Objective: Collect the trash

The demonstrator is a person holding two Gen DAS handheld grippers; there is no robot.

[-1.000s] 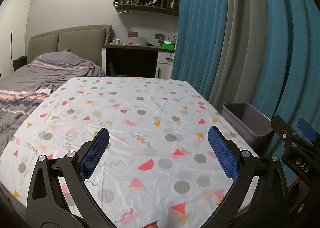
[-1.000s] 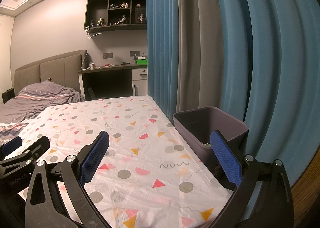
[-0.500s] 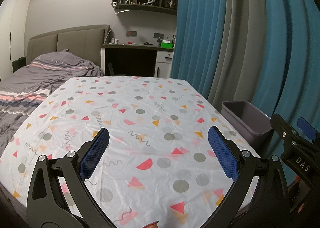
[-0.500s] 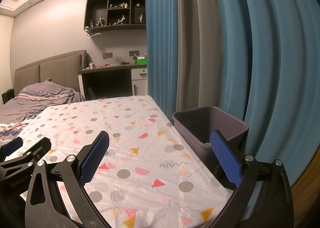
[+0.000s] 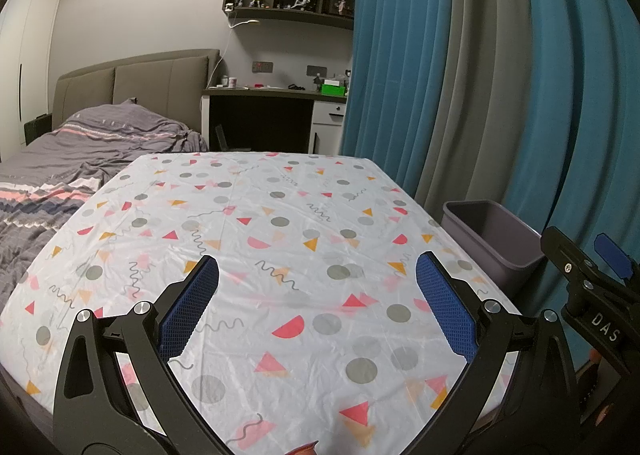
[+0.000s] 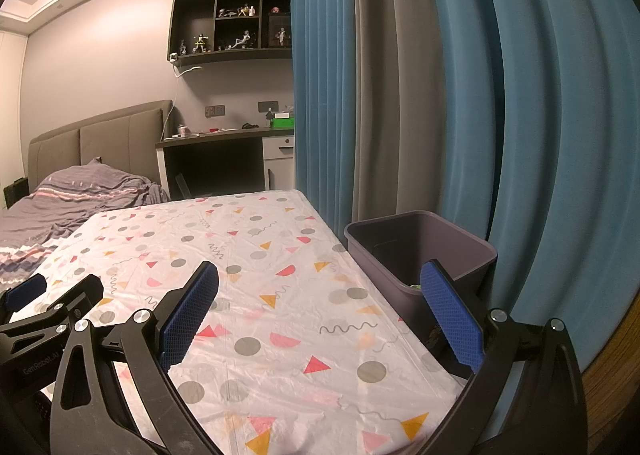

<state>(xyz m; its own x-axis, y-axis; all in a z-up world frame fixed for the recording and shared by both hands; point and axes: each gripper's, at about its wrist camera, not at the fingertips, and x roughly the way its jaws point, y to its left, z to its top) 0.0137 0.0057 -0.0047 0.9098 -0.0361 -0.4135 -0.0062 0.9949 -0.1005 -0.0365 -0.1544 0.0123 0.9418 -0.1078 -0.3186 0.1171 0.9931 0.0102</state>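
Note:
A table with a patterned white cloth (image 5: pixel 280 247) (image 6: pixel 256 287) fills both views, and no loose trash shows on it. A grey-purple bin (image 5: pixel 496 235) (image 6: pixel 416 247) stands at the table's right side; a small green scrap (image 6: pixel 416 286) shows inside it. My left gripper (image 5: pixel 318 275) hangs open over the near half of the cloth, holding nothing. To its right, my right gripper (image 6: pixel 320 283) is open too, its right finger in front of the bin. Each gripper appears at the edge of the other's view.
Blue and grey curtains (image 6: pixel 440 95) hang right behind the bin. A bed with grey bedding (image 5: pixel 80 159) lies left of the table. A dark desk (image 5: pixel 276 111) and wall shelves (image 6: pixel 232 27) stand at the far wall.
The left wrist view has drifted slightly, so the table and bin sit a little lower in frame. Both grippers stay open and empty.

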